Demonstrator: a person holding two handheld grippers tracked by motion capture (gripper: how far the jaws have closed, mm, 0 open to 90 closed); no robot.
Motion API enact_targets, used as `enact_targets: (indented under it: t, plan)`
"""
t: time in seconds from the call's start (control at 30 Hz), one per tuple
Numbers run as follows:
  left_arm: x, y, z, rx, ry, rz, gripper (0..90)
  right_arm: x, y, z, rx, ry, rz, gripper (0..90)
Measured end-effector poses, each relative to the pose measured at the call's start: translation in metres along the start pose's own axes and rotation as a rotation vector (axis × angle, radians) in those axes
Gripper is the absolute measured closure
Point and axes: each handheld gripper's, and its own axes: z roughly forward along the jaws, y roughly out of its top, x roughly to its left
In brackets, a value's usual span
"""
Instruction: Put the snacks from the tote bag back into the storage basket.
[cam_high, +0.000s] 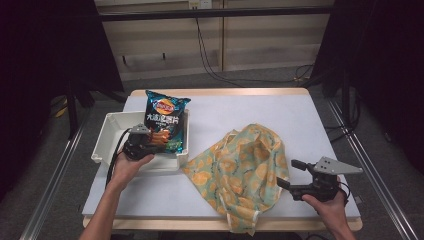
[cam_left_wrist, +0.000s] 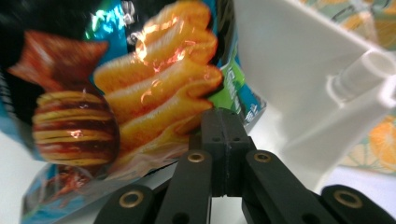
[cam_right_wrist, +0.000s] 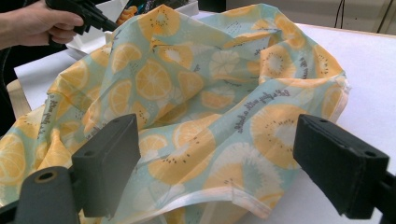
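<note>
Leaning glossy crisp bag (cam_high: 165, 120) in white bin (cam_high: 107, 137)

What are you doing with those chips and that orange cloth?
A person holds tongs in each hand. The left tongs are pinched shut on the bottom edge of the chip bag, which leans in the white bin. The right tongs are wide open beside the orange-print cloth bag lying crumpled on the table, not gripping it.

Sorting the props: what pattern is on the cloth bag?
Orange and kiwi slices on pale green, on the cloth bag; the right gripper view shows it best.
</note>
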Motion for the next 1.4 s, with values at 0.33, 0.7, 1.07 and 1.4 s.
enact_targets:
  t: [0.33,0.7,1.07,1.4]
  plan:
    - [0.005,0.008,0.012,0.039,0.028,0.017,90.0,0.0,0.0,-0.001,-0.001,0.001,0.003,14.4]
    - [-0.006,0.015,0.024,0.099,0.021,0.08,90.0,0.0,0.0,0.001,0.006,0.003,-0.003,14.4]
    - [0.008,0.023,0.035,0.133,0.039,0.068,90.0,-0.001,-0.001,-0.001,0.001,0.001,-0.003,14.4]
    - [0.014,0.016,0.03,0.167,0.035,0.044,87.5,-0.001,-0.001,-0.003,-0.002,-0.008,0.001,14.4]
